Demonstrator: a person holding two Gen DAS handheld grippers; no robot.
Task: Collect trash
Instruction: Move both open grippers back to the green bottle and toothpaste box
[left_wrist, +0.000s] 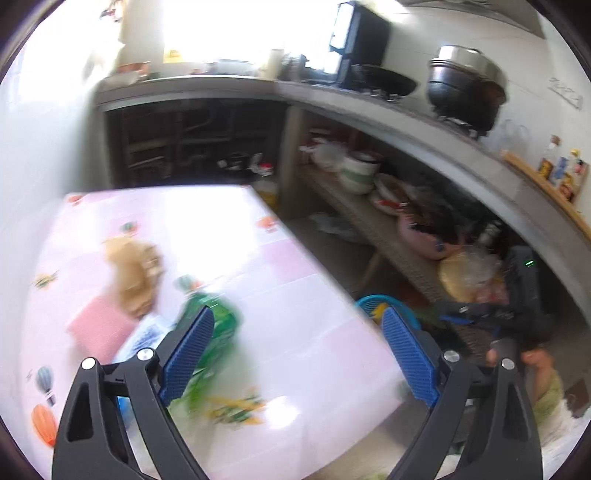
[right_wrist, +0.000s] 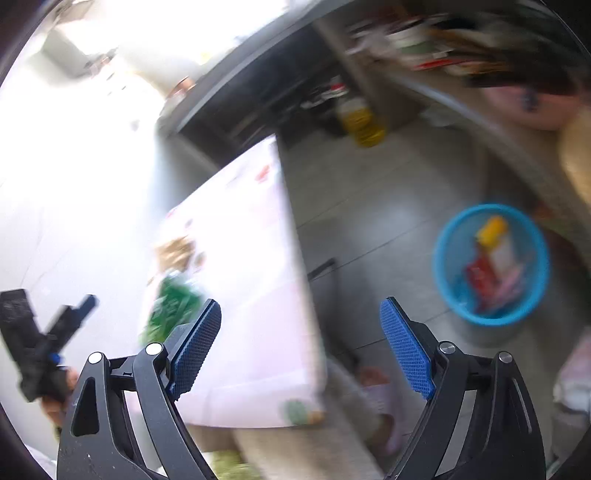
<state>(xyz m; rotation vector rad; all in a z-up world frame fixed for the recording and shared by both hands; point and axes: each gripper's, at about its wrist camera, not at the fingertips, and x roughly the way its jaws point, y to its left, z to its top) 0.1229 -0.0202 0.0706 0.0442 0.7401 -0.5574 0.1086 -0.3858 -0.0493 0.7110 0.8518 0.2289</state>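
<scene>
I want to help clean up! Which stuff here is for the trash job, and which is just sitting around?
For the job:
green wrapper
brown crumpled paper
pink packet
blue bin, already holding wrappers
left gripper and right gripper, both open

Just sitting around:
black pot
wok
yellow jug

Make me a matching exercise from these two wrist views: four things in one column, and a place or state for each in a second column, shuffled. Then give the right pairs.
Things:
1. blue basket
2. green wrapper
3. black pot
4. right gripper

Places or states:
A. on the counter, against the white wall
B. lying on the pink table
C. open, with nothing between the fingers
D. on the floor, with yellow and red packets inside

Pairs: 1-D, 2-B, 3-A, 4-C
</scene>
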